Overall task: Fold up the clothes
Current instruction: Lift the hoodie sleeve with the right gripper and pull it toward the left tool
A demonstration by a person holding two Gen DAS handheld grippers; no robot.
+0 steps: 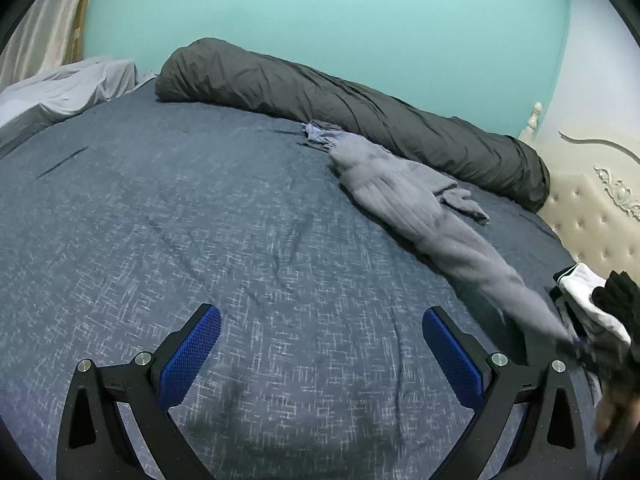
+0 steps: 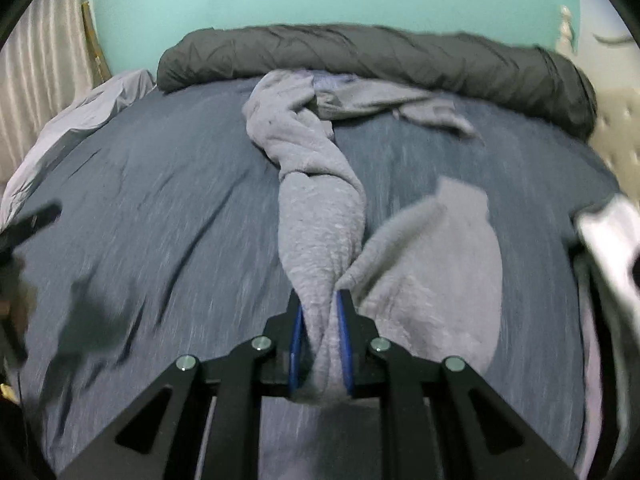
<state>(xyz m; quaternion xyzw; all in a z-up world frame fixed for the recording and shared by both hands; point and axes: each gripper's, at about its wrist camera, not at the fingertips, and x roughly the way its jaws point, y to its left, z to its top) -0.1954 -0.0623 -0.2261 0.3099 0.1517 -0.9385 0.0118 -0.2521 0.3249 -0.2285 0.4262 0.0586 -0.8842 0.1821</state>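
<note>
A big bed (image 1: 200, 220) with a dark blue speckled sheet fills both views. Behind it is a green wall (image 1: 320, 12). Along the far edge of the bed, from about ten o'clock to two o'clock in the right wrist view, lies a long rolled-up dark grey blanket (image 2: 400, 60). A pale crumpled sheet (image 1: 68, 88) sits at ten o'clock in the left wrist view, and a padded cream headboard (image 1: 596, 220) is at three o'clock. The grey fuzzy garment (image 2: 320, 220) is stretched in a twisted line down the middle of the bed, from twelve o'clock near the blanket to six o'clock. The right gripper (image 2: 321, 340) is squeezed tight on its near end, with the cloth bunched between the blue pads, and a loose flap hangs at about four o'clock. The left gripper (image 1: 322, 356) is wide open over the bare sheet and holds nothing. At four o'clock in the left wrist view there is a small pile of white and black clothes (image 1: 588, 292), maybe, but it is blurry.
</note>
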